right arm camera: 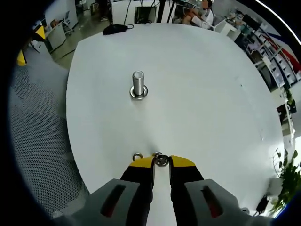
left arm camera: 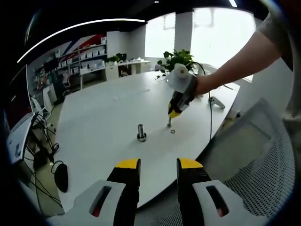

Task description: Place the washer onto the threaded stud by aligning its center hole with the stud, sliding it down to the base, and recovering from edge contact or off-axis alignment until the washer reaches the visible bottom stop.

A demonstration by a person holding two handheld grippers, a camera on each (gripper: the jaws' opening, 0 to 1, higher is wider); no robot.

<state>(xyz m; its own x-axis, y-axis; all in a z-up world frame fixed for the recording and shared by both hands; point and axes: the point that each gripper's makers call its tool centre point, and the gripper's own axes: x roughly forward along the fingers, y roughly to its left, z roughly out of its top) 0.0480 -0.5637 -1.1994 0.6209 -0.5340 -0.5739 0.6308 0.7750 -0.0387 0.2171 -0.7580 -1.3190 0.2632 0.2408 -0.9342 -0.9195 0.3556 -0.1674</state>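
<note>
White table (right arm camera: 211,94) w/ stud (right arm camera: 138,84), loose washer (right arm camera: 137,156)

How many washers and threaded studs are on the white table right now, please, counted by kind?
Threaded stud: 1, upright on the table.
Washers: 3, one at the stud's base, one between the right gripper's tips, one loose on the table beside it.
Total: 4.

A silver threaded stud (right arm camera: 138,84) stands upright on its round base on the white table, bare of any washer; well apart from it, one small metal washer (right arm camera: 162,161) sits pinched between yellow jaw tips while another washer (right arm camera: 137,157) lies flat just beside
</note>
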